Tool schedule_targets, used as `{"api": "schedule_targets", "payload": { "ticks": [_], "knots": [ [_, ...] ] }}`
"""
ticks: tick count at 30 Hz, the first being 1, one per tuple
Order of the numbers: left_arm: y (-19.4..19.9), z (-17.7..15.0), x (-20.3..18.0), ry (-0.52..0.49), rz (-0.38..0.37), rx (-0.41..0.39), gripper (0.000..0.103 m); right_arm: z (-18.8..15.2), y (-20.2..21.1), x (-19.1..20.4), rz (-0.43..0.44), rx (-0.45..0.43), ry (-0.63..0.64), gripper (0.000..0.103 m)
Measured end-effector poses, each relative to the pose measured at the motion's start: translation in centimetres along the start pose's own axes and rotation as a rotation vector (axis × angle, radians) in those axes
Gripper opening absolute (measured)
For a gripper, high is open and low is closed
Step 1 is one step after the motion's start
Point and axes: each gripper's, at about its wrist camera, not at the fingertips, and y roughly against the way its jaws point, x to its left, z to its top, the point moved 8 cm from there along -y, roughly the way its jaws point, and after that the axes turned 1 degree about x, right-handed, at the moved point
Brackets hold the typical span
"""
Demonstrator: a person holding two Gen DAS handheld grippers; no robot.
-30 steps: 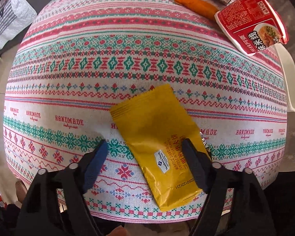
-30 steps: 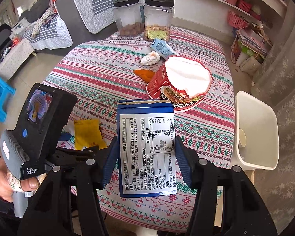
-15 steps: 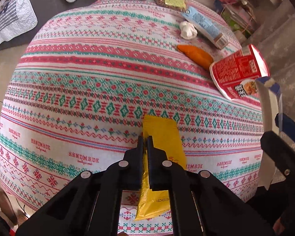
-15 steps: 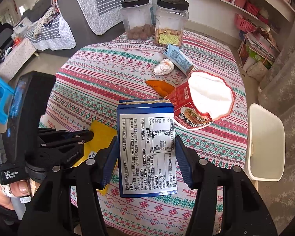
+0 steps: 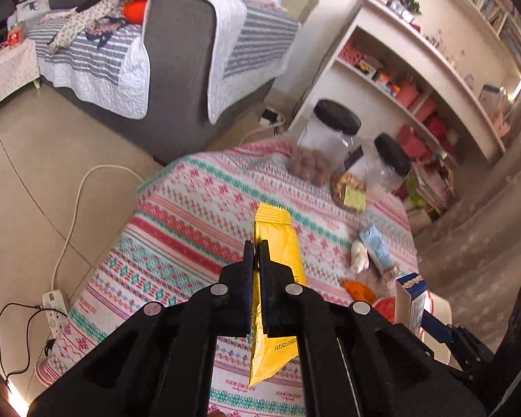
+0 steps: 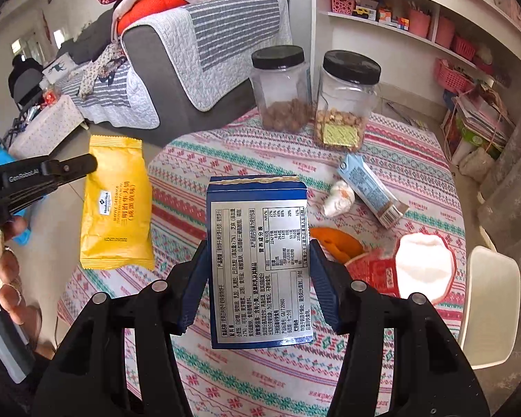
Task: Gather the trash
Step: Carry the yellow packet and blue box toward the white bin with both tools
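The left tool (image 5: 256, 253) is pinched tight on a yellow snack wrapper (image 5: 274, 278), gripping the flat pack edge-on so it hangs clear of the desk (image 5: 191, 229); a thin foil bag like that can only be caught by its faces, which I take to be why the jaws meet almost completely. In the right wrist view that wrapper (image 6: 116, 205) dangles at about nine o'clock, out past the desk's edge. The right tool (image 6: 258, 274) is clamped on an opened blue carton (image 6: 258, 257), held upright by its narrow sides with the torn top up, probably so nothing spills. Both pieces of trash are thus in hand and off the cloth. More litter waits at three o'clock: a light-blue drink carton (image 6: 371, 191), a crumpled white wad (image 6: 338, 196), an orange scrap (image 6: 335, 243) and a red noodle cup (image 6: 410, 271) lying on its side. Two black-lidded jars (image 6: 281, 90) stand at twelve o'clock, likely keepers. The round desk wears a striped knitted-pattern cloth; beyond it sit a grey sofa (image 6: 177, 59) with a quilted throw, white shelves (image 6: 416, 31), and a white chair (image 6: 489, 309) at four o'clock.
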Motion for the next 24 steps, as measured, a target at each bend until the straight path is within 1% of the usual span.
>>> {"api": "schedule_targets", "payload": {
  "ticks": [2, 5, 8, 13, 17, 24],
  "knots": [
    [1.9, 1.9, 1.4, 0.029, -0.021, -0.058, 0.003, 1.6, 0.2, 0.9, 0.004, -0.039, 0.003, 0.053],
    [3.5, 3.7, 3.0, 0.065, -0.031, -0.123, 0.003, 3.4, 0.4, 2.4, 0.017, -0.086, 0.004, 0.053],
    [4.9, 4.5, 4.2, 0.086, -0.031, -0.161, 0.003, 4.5, 0.4, 3.7, 0.025, -0.111, 0.014, 0.053],
    [5.5, 4.6, 4.6, 0.047, 0.004, -0.179, 0.003, 5.3, -0.2, 5.0, 0.022, -0.126, 0.028, 0.053],
    [6.3, 4.9, 3.9, -0.001, 0.027, -0.231, 0.003, 5.7, -0.3, 5.6, 0.017, -0.128, 0.032, 0.053],
    [7.1, 5.2, 2.6, -0.055, 0.051, -0.282, 0.003, 6.5, 0.9, 5.6, -0.015, -0.169, 0.054, 0.053]
  ]
}}
